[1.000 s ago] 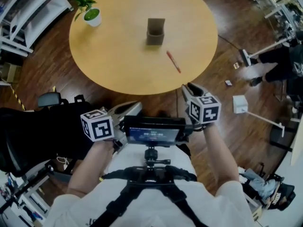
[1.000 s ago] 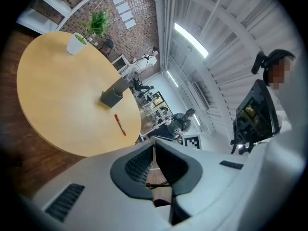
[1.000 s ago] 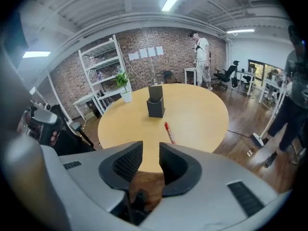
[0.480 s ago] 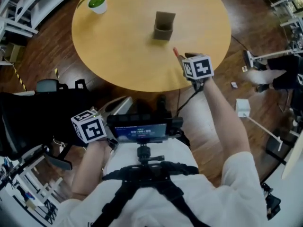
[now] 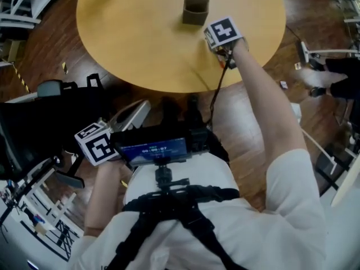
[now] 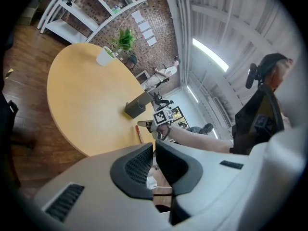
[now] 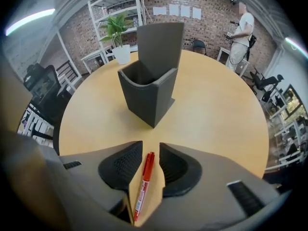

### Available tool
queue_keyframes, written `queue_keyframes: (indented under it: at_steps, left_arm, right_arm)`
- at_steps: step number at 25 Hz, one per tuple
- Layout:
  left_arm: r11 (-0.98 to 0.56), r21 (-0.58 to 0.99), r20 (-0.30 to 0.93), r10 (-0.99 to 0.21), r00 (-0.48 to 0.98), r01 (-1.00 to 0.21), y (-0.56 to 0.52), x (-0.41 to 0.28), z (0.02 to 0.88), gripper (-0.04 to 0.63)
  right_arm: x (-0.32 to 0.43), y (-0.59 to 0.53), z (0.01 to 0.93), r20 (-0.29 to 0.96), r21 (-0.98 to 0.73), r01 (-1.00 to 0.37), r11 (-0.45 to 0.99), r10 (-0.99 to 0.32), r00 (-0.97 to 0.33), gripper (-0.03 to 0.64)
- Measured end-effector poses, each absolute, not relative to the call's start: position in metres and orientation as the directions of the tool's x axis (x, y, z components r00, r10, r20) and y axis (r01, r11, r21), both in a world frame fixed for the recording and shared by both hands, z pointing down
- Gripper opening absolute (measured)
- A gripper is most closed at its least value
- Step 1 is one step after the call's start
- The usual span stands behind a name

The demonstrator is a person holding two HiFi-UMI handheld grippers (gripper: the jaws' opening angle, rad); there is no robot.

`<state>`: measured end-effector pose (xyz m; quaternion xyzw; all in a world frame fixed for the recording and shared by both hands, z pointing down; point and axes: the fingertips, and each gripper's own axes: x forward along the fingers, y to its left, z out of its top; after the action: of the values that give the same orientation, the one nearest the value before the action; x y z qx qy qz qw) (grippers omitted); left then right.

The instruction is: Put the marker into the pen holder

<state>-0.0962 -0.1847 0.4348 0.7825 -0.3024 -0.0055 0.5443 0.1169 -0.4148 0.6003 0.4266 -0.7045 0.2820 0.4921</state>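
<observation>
The red marker [image 7: 144,182] lies flat on the round wooden table [image 5: 140,44], its tip towards the dark grey pen holder [image 7: 147,93]. My right gripper [image 7: 150,150] is open and straddles the marker, with a small gap on each side of it. From the head view, the right gripper [image 5: 216,38] is stretched out over the table just short of the pen holder [image 5: 196,7], and it covers the marker there. My left gripper [image 5: 140,107] hangs back by the person's lap, off the table. In its own view the left gripper [image 6: 154,146] is shut, with nothing between its pads.
A potted plant [image 7: 121,52] stands at the far left edge of the table. A person [image 7: 239,32] stands beyond the table near shelving. A black chair [image 5: 45,128] sits at my left, and a stand with a cable [image 5: 315,55] at the right.
My right gripper has reached forward from the table's near edge out over the marker, close to the pen holder. The left gripper has dropped back slightly towards the body.
</observation>
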Motion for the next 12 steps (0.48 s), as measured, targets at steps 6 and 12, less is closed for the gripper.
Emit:
queue_keyframes:
  at_steps: [6,12]
  left_arm:
    - [-0.217,0.845,0.342,-0.483,0.806,-0.489,-0.185,-0.097,0.435,0.002]
    - [-0.225,0.845,0.347,-0.459,0.818,-0.485,-0.181,-0.091,0.438,0.002]
  right_arm:
    - [0.117,-0.423,0.615,0.948,0.115,-0.851,0.513,-0.312,-0.060,0.121]
    - [0.123,-0.419,0.612,0.943,0.138,-0.845,0.516,-0.329,-0.047,0.035]
